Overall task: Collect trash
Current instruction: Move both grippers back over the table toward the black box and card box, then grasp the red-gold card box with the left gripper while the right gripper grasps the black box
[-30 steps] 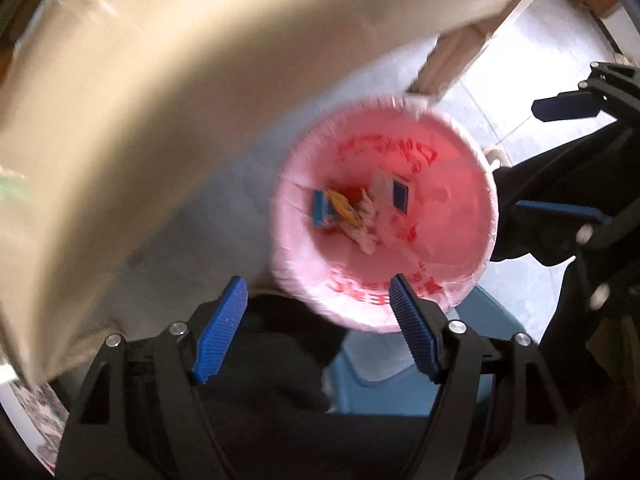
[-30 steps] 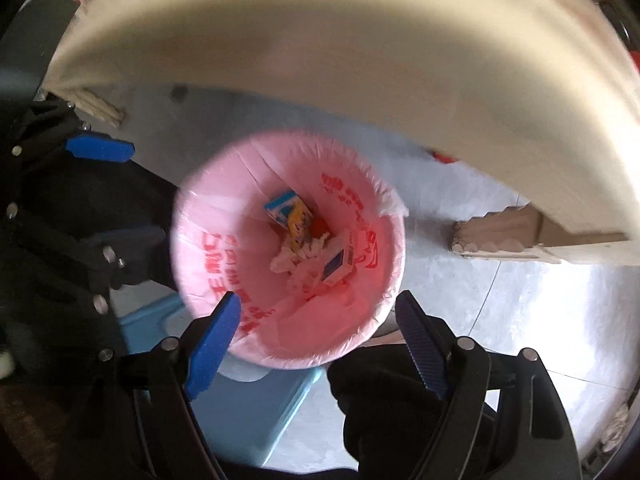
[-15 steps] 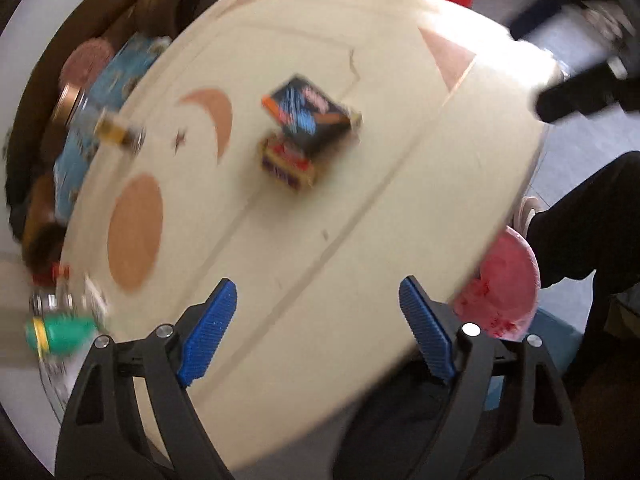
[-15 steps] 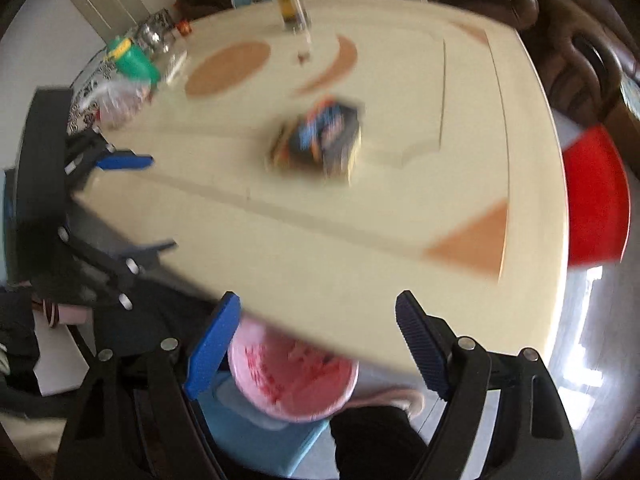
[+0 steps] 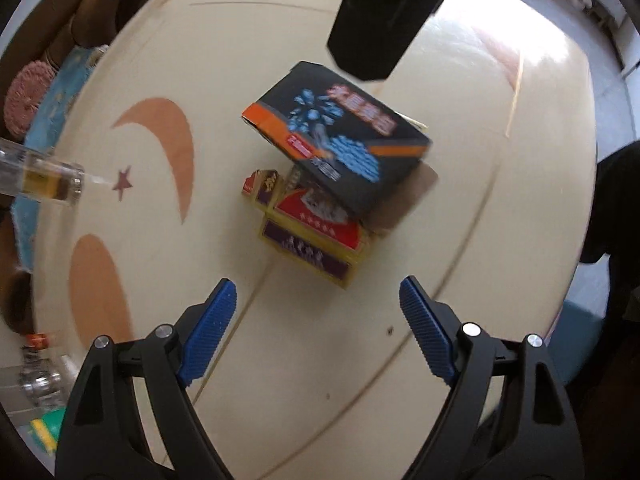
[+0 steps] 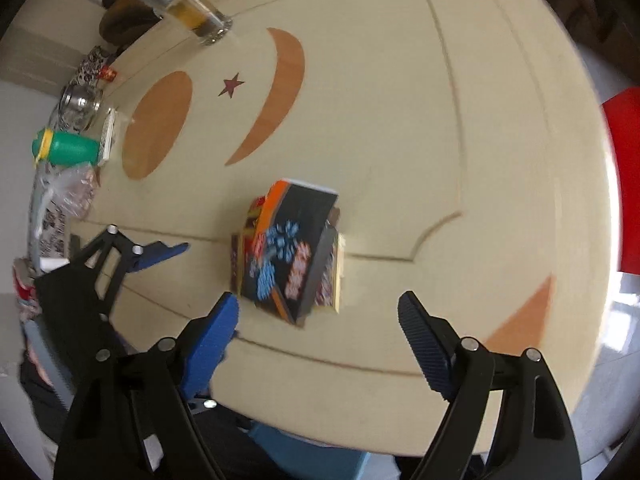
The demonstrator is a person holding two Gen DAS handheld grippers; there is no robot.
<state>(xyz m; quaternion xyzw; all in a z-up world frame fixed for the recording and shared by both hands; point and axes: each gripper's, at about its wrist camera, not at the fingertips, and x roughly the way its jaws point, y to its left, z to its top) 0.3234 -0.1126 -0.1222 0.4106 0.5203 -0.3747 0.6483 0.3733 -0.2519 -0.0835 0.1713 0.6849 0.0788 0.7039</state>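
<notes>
A black box with blue and orange print lies tilted on top of a red and yellow box in the middle of the cream table. Both also show in the right wrist view, the black box over the red and yellow box. My left gripper is open and empty, just short of the boxes. My right gripper is open and empty, close in front of the same pile. The left gripper also shows in the right wrist view, left of the boxes.
A glass with amber liquid stands at the table's far edge. A green bottle, a glass jar and a plastic bag sit at the left edge. A red chair is at the right. A blue stool is below the table edge.
Both grippers rose from over the pink-lined trash bin to above the table and closed in on the two boxes. The bin has left both views.
</notes>
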